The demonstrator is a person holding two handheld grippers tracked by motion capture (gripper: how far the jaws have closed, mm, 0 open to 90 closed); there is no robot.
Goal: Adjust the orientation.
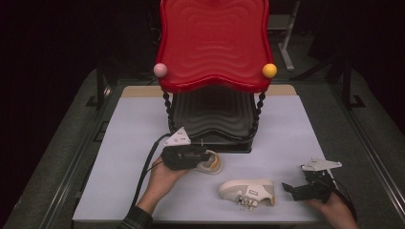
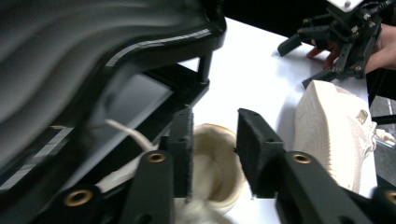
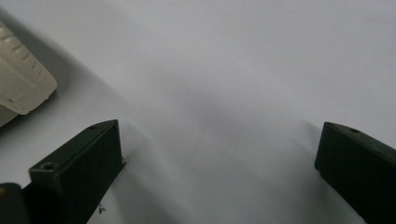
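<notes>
Shoe [image 1: 211,163] by rack [image 1: 212,125], bottom shelf bare

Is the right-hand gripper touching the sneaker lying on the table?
Apart. The high view shows bare table between the right gripper and the sneaker; in the right gripper view, its open jaws hold nothing.

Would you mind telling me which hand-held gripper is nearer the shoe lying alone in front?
Right. The right hand-held gripper sits just beside that shoe; the left hand-held gripper is farther back.
</notes>
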